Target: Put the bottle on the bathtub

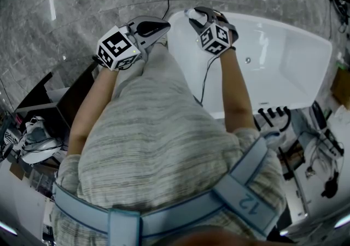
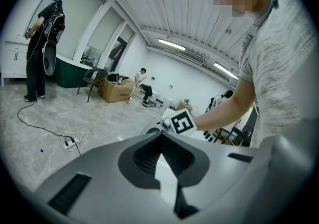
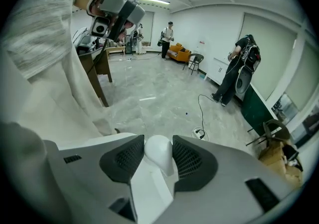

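Note:
In the right gripper view a white rounded bottle top [image 3: 158, 152] sits clamped between the dark ribbed pads [image 3: 127, 158] of my right gripper [image 3: 158, 154]. The head view shows that gripper [image 1: 193, 15] held at chest height over the near left corner of the white bathtub [image 1: 290, 59], with the white bottle [image 1: 192, 13] poking from its jaws. My left gripper [image 1: 163, 25] hovers just left of it, outside the tub; its jaws [image 2: 161, 138] meet at the tips with nothing between them. The rest of the bottle is hidden.
A black faucet set [image 1: 273, 117] stands on the tub's near rim. A dark table [image 1: 74, 94] and bags lie at my left. Across the room stand a person [image 3: 238, 68], a chair [image 2: 94, 76], cardboard boxes [image 2: 115, 88] and a floor cable [image 2: 72, 141].

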Motion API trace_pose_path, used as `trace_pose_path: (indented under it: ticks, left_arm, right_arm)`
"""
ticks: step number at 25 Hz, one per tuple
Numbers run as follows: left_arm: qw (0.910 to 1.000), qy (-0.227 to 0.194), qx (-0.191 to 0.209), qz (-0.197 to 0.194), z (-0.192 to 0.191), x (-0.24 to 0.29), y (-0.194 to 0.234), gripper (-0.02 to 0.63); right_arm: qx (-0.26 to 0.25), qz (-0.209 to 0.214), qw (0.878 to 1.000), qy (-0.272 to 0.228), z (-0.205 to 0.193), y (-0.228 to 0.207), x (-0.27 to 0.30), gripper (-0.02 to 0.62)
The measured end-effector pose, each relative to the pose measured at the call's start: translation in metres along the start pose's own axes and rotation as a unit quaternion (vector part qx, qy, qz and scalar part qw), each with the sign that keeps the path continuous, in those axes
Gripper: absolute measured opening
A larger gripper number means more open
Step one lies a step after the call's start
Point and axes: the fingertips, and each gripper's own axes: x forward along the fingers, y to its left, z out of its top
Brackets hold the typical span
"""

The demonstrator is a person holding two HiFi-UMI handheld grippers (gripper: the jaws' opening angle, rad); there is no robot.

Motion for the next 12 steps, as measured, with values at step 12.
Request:
trace_pose_path:
  ticks: [12]
  left_arm:
    - [1.0000, 0.004, -0.003, -0.006, -0.0009, 0.0000, -0.0016, 0.005]
  right_arm:
    - [0.023, 0.012, 1.000, -0.010, 0.0043, -0.0007, -0.0017, 0.155]
